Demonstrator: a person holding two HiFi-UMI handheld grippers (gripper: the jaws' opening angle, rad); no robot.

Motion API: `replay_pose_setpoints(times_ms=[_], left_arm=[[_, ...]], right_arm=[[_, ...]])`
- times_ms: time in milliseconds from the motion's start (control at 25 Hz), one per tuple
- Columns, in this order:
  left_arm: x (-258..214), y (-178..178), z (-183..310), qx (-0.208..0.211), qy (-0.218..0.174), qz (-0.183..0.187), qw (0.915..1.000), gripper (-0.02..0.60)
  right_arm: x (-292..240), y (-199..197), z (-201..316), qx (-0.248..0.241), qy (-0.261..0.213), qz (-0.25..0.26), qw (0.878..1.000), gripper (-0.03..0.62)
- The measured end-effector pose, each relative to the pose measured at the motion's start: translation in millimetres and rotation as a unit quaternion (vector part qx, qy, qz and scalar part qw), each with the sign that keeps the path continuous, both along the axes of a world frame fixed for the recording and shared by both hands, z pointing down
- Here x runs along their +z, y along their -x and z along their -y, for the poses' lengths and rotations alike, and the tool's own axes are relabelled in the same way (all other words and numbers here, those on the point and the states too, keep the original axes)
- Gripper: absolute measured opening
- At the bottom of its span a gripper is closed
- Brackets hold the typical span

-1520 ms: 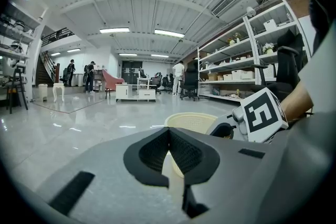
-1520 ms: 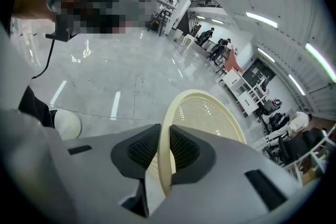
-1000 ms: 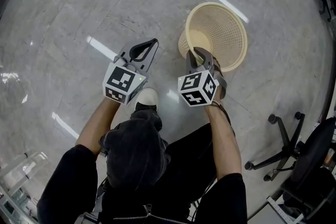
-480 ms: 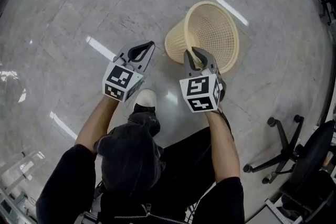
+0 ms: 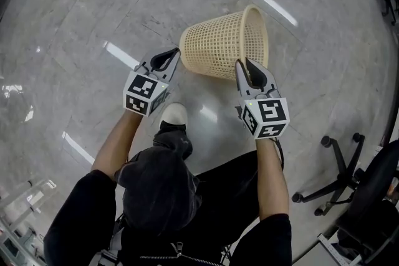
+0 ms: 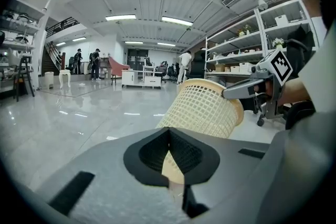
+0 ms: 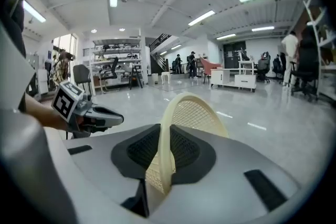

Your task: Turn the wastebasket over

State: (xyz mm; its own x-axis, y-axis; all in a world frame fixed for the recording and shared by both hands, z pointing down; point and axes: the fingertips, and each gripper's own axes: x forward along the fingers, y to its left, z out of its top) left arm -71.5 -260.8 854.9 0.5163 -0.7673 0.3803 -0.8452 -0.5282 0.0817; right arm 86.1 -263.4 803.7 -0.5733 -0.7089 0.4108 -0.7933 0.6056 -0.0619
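The cream mesh wastebasket [image 5: 221,43] hangs tipped on its side above the floor, mouth to the right and base to the left. My right gripper [image 5: 247,66] is shut on its rim [image 7: 167,123], which runs upright between the jaws. My left gripper [image 5: 171,55] is shut with nothing in it; its tip sits right by the basket's base, and I cannot tell whether they touch. In the left gripper view the wastebasket [image 6: 206,110] lies just beyond the closed jaws, with the right gripper [image 6: 245,89] on its far rim. The left gripper [image 7: 100,116] shows at the left of the right gripper view.
Glossy grey marble floor [image 5: 93,3] lies all around. The person's white shoe [image 5: 174,115] is just below the basket. An office chair base [image 5: 340,174] stands at the right. Shelving [image 6: 252,34], distant furniture and people fill the room's far side.
The wastebasket has swung from mouth-up to lying on its side and shifted left. The right gripper rolled and moved right with the rim. The left gripper dropped toward the base.
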Motion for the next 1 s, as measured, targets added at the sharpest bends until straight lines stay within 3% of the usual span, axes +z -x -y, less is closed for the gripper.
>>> replay_pose_setpoints(times_ms=[120, 320, 440, 640, 840, 1000], left_arm=[[12.7, -1.5, 1.1, -0.006, 0.007, -0.005, 0.9999, 0.006], [31.3, -25.0, 5.6, 0.023, 0.03, 0.003, 0.9993, 0.006], [42.6, -39.4, 12.2, 0.031, 0.048, -0.019, 0.9982, 0.014], [68.6, -54.2, 16.8, 0.031, 0.086, -0.054, 0.9944, 0.172], [82.9, -66.5, 16.7, 0.036, 0.123, -0.113, 0.9853, 0.234], [86.9, -80.3, 16.9, 0.054, 0.132, -0.117, 0.9829, 0.247]], right_arm=[[7.5, -25.9, 1.4, 0.037, 0.013, 0.014, 0.999, 0.058], [22.4, -63.1, 0.5, 0.081, 0.022, -0.018, 0.996, 0.058], [31.8, -78.8, -3.5, 0.106, 0.033, -0.029, 0.993, 0.06], [46.1, -102.1, -8.4, 0.138, 0.052, -0.053, 0.988, 0.063], [59.6, -118.3, -10.8, 0.163, 0.064, -0.082, 0.981, 0.072], [63.5, -128.4, -11.9, 0.173, 0.06, -0.101, 0.978, 0.084]])
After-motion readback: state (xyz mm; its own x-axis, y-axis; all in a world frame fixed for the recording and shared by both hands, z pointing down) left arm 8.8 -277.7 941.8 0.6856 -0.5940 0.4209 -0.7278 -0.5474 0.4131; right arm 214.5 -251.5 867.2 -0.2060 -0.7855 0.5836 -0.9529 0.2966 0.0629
